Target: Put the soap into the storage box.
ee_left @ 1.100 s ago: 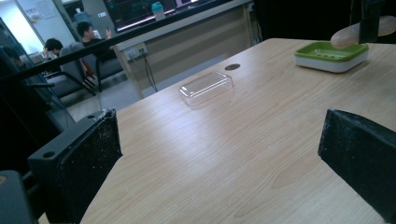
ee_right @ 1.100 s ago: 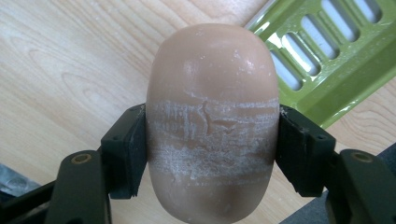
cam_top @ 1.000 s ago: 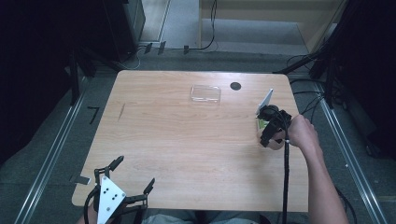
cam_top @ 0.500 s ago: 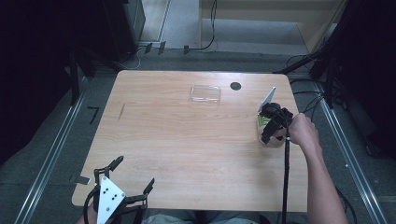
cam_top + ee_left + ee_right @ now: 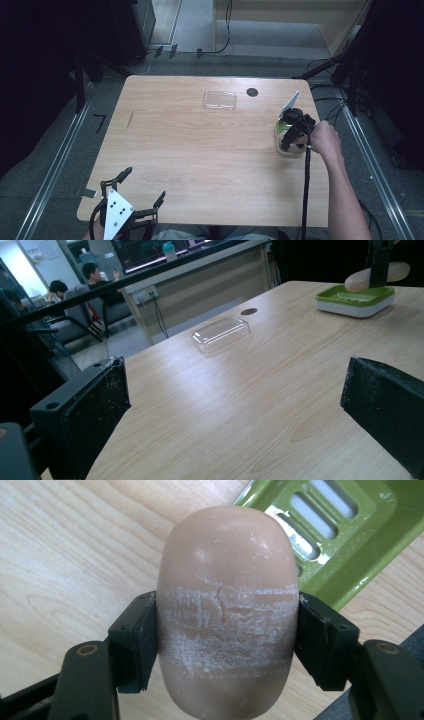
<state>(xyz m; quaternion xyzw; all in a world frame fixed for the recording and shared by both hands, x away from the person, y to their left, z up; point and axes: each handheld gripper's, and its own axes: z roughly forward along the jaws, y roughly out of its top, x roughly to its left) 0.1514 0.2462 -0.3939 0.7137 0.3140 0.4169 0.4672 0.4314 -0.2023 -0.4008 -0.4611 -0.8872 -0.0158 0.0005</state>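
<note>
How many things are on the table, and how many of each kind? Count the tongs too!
Soap bars: 1, the soap bar, held in the right tongs
Green soap dishes: 1, the soap dish
Clear lids: 1, the clear lid
Tongs: 2, with the left tongs open
Total: 5

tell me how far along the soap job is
Done: the clear lid lies off on the table, apart from the green soap dish. In hand: the right gripper is clamped on the soap bar, held just over the dish. Left: probably setting it down. The left gripper sits open.
</note>
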